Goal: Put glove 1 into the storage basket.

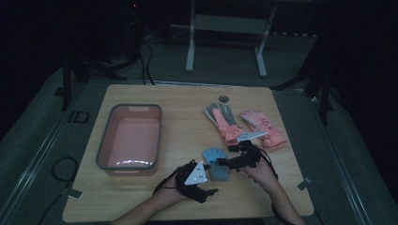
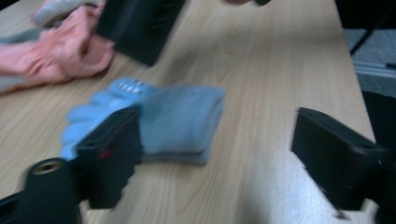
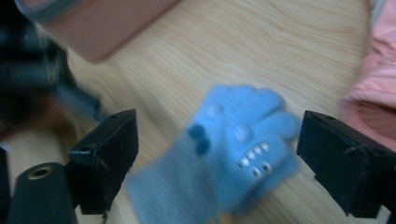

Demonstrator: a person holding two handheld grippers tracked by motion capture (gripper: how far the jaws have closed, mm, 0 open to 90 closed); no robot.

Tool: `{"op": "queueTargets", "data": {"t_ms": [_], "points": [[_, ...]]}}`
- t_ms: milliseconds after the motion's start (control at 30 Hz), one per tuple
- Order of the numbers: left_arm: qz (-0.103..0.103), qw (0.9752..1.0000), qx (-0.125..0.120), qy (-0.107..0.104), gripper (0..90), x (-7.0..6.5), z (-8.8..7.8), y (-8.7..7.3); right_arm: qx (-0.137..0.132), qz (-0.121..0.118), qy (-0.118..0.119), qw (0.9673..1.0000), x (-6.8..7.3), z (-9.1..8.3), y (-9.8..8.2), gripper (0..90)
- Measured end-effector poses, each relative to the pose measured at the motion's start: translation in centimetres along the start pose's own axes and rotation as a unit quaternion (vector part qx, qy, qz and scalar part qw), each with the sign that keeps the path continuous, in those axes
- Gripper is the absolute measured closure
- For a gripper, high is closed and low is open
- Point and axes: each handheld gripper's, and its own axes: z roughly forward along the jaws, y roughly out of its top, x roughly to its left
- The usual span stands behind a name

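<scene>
A small blue glove lies flat on the wooden table, near the front. My left gripper sits just left of it and points toward it. In the left gripper view its jaws stand wide apart and open, with the blue glove ahead of them and untouched. My right gripper reaches in from the right over the glove. In the right gripper view the blue glove lies between the open jaws, and neither pad presses on it.
A pink bin with a grey rim stands on the table's left half. A pink-and-grey glove and a pink glove lie behind the right hand. A small round disc sits near the far edge.
</scene>
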Motion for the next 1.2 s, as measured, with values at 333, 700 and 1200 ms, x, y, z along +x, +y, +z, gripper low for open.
{"op": "queueTargets", "data": {"t_ms": [333, 700, 1200], "points": [[0.046, 0.9987, 0.021, -0.005, 26.1, 0.4, 2.5, 1.0, 0.019, -0.012, -0.046, 0.9987, -0.8, 2.5, 0.2, 28.9], [0.09, 0.9923, 0.084, -0.008, 43.6, 1.0, 4.9, 0.3, 0.045, -0.022, -0.074, 0.996, -0.9, 5.0, -1.0, 29.0], [0.057, 0.9945, 0.086, 0.018, 70.6, 1.4, 5.1, 0.0, 0.038, -0.031, -0.061, 0.9969, 0.6, 5.1, -1.7, 72.8]]}}
